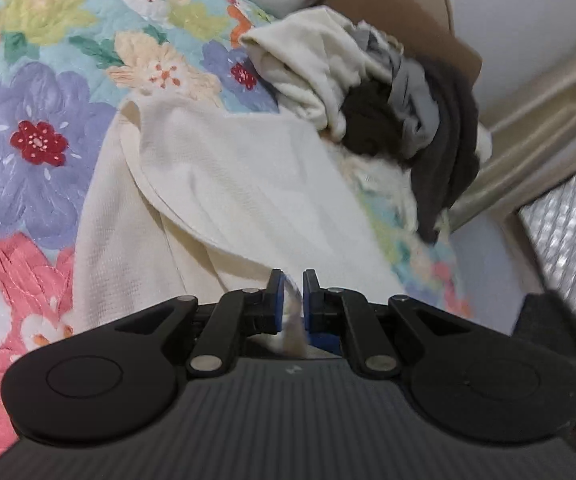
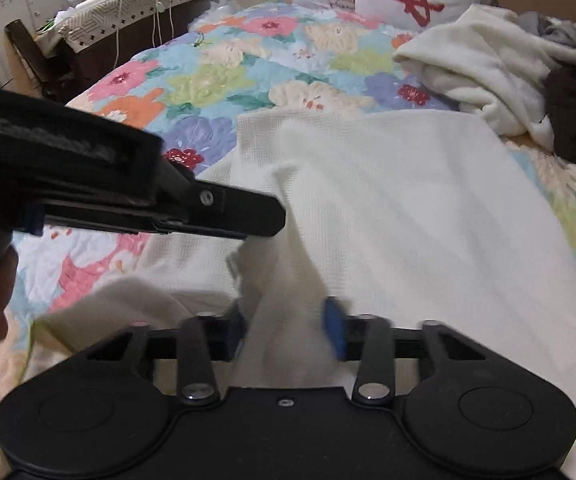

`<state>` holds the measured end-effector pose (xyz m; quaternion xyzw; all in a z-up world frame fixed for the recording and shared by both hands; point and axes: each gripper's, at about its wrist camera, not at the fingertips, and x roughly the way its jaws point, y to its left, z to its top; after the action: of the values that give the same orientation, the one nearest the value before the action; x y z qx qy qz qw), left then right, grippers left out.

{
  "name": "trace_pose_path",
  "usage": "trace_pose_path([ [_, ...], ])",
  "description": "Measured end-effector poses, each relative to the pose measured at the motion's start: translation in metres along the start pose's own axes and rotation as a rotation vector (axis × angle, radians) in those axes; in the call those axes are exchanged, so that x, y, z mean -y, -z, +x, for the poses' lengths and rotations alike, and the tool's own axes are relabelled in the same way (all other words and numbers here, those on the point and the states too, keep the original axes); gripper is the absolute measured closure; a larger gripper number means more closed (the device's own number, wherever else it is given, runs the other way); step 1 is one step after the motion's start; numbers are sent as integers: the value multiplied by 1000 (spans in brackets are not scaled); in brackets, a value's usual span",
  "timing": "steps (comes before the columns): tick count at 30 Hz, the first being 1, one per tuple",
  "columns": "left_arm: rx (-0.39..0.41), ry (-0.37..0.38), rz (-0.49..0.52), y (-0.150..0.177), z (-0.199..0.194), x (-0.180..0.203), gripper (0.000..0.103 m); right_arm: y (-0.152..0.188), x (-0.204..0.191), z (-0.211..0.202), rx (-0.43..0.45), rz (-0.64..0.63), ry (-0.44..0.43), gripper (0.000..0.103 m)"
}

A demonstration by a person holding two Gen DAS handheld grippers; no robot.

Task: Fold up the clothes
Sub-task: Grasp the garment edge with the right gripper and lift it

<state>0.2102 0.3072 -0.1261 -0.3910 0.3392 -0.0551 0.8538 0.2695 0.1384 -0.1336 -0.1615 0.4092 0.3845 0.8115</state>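
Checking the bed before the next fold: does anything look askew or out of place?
The cream garment lies rumpled, one flap doubled over diagonally. Behind it an unfolded heap of clothes slumps against a cardboard box. Nothing looks damaged or spilled.

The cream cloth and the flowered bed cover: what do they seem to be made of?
The cream cloth looks like a soft, matte cotton waffle knit: a fine grid of small squares shows on its surface, and it drapes in loose folds. The flowered bed cover seems to be quilted cotton, matte and printed: stitch lines run around the flowers and the surface puffs between them. The exact fibres cannot be told.
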Motion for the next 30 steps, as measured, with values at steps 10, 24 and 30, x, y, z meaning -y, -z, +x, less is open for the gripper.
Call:
trace_pose_path([
  [10,49,-110,-186,-12,0,-47,61,10,36,-17,90,214,-243,92],
  [24,5,42,40,16,12,1,53,32,126,0,9,579,-535,93],
  [30,-17,152,-6,30,16,12,84,27,127,0,13,591,-563,93],
])
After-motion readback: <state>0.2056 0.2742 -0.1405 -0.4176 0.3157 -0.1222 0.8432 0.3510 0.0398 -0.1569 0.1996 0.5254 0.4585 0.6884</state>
